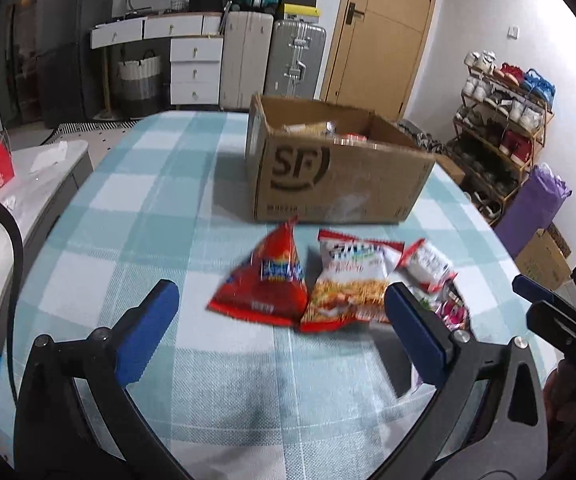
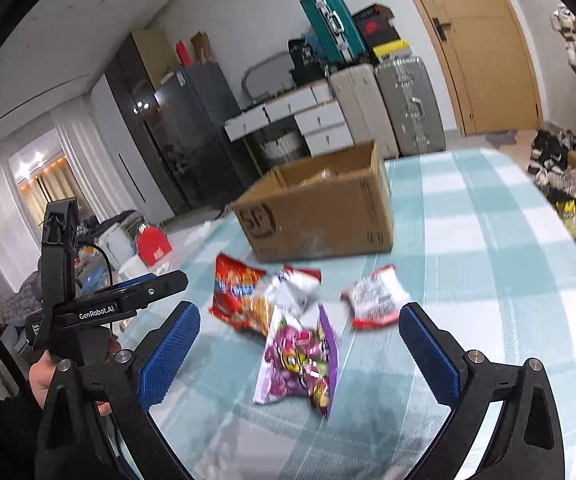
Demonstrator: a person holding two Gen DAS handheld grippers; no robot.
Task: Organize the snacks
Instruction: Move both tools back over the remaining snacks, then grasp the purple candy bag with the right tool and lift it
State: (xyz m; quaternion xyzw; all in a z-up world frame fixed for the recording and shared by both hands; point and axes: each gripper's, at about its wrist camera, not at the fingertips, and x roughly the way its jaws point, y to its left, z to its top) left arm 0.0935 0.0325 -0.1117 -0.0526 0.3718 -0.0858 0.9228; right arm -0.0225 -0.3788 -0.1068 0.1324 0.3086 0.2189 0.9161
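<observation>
Left wrist: cardboard box [image 1: 328, 168] printed "SF", snacks beside.

Surface: a table [image 1: 135, 208] under a light blue and white checked cloth.
Far side: an open brown cardboard box [image 1: 328, 168] marked SF — some packets show inside.
In front of the box: a red triangular snack bag [image 1: 267, 280], touching an orange and white snack bag [image 1: 348, 280] beside it.
Right of those: a small red and white packet [image 1: 428, 264].
Nearest: a purple candy bag [image 2: 300, 360] — its top edge touches the orange and white bag.
</observation>
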